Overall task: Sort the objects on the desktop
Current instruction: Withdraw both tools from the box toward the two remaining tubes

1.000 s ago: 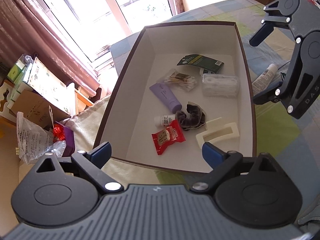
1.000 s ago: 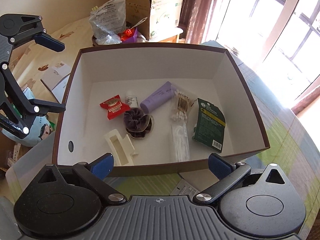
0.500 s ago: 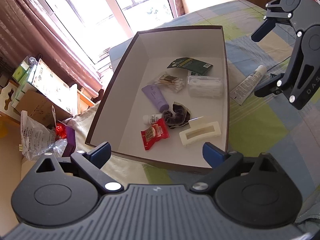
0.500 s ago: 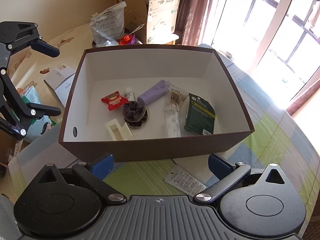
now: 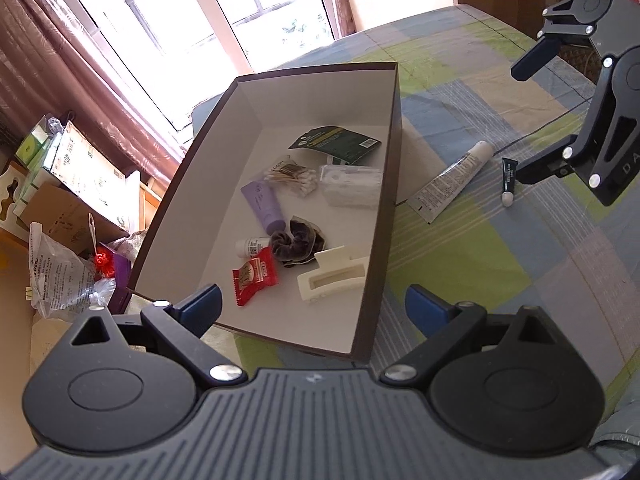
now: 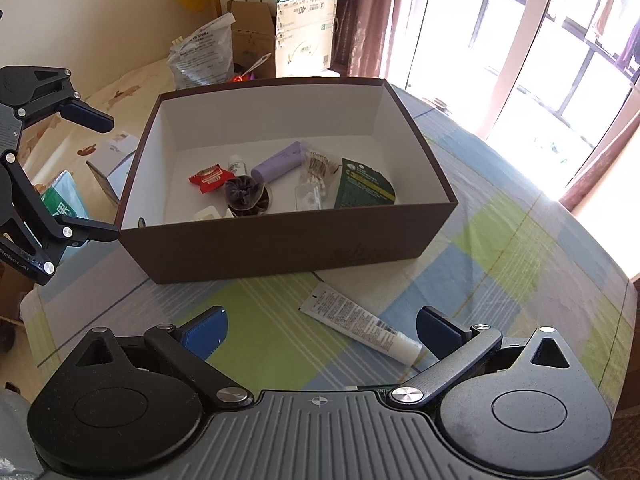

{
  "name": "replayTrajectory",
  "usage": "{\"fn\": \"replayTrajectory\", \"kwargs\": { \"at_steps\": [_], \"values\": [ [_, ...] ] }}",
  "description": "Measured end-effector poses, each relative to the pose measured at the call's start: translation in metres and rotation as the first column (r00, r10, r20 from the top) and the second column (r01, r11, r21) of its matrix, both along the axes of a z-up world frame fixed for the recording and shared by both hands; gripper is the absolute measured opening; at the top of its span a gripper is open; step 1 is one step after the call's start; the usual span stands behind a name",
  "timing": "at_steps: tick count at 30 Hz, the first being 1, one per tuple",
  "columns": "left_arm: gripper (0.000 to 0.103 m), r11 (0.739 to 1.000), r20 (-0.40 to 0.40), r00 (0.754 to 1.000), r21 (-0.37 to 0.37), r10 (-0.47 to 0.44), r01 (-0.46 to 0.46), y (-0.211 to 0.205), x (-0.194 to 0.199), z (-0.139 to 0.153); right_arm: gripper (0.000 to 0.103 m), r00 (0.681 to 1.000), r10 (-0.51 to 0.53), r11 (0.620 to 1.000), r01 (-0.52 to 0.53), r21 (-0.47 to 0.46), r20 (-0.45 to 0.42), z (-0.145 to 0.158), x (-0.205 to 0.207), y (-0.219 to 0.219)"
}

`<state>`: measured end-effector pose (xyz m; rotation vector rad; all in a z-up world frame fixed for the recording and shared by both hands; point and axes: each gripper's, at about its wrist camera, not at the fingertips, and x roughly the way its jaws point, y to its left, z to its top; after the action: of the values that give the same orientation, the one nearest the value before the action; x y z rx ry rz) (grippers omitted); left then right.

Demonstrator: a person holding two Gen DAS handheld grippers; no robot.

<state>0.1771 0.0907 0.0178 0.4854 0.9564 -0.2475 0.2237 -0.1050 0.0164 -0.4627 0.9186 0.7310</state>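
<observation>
Right gripper [image 6: 320, 330]: jaws spread, empty. Left gripper [image 5: 314, 304]: likewise. Landmark: brown box [image 6: 280, 240]. Inside it: eight small items, sorted. Outside, just beside it: white tube [image 6: 362, 328], small dark tube [image 5: 508, 180]. Both apparently remain.

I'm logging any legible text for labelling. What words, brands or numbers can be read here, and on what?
"Robot.AI": left gripper, on its black arm.
"DA", cut off at the frame edge: right gripper, on its arm.
"40", beside unreadable characters: cardboard carton.
White tube, dark green packet, red sachet, small white bottle: print too small to read.
</observation>
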Motion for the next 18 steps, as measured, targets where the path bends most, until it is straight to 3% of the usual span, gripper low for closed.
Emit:
{"fn": "replayTrajectory", "kwargs": {
  "at_steps": [18],
  "values": [
    [0.096,0.996,-0.019,0.999,-0.083,0.039,-0.040,-0.054,-0.015,-0.020,0.103,0.990,-0.127,0.990,0.130,0.048,-0.059,-0.030,-0.014,-0.102]
  ]
}}
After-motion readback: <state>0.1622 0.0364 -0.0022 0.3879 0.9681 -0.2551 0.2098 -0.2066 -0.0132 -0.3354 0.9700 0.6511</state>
